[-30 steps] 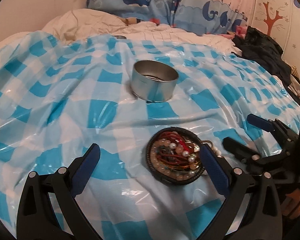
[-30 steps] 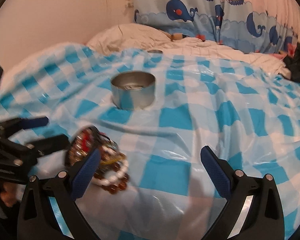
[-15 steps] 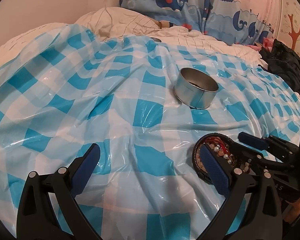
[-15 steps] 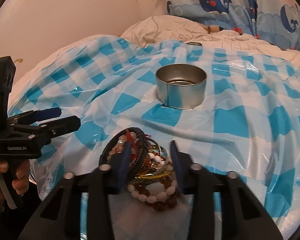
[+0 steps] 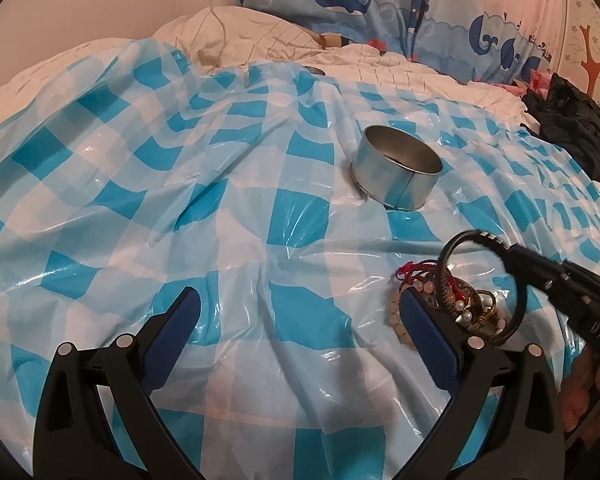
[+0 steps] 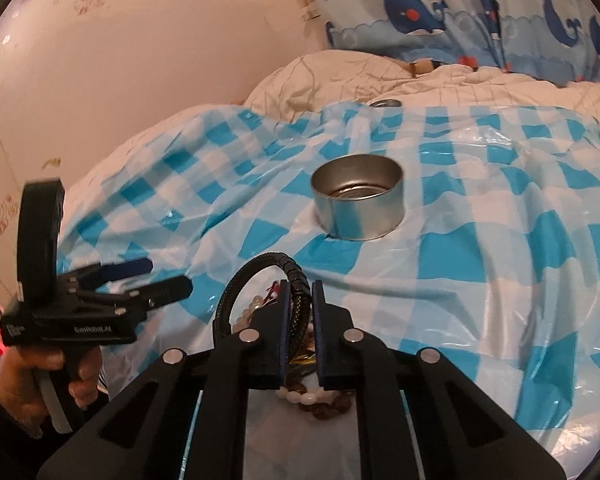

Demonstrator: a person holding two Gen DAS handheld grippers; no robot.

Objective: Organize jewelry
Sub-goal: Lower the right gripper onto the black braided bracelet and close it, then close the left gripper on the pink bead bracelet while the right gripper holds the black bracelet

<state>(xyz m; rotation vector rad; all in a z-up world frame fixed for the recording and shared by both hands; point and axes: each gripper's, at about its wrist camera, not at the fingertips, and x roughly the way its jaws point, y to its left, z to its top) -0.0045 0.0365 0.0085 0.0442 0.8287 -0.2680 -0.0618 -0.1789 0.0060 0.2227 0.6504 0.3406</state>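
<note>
A pile of jewelry [image 5: 456, 304] with pearl and bead strings lies on the blue checked plastic sheet [image 5: 220, 208]. My right gripper [image 6: 298, 300] is shut on a black braided bracelet [image 6: 256, 276] and holds it tilted up above the pile; the bracelet also shows in the left wrist view [image 5: 460, 240]. A round silver tin [image 6: 358, 206] stands open beyond it, and shows in the left wrist view [image 5: 396, 172]. My left gripper [image 5: 300, 320] is open and empty, left of the pile; it shows in the right wrist view [image 6: 156, 276].
The sheet covers a bed with white bedding [image 5: 280, 40] and whale-print pillows [image 5: 400, 4] at the back. Dark clothing [image 5: 572, 128] lies at the right. A small metal lid [image 6: 385, 103] sits at the sheet's far edge.
My right gripper closed on the black bracelet and lifted it off the pile. My left gripper swung left, away from the pile.
</note>
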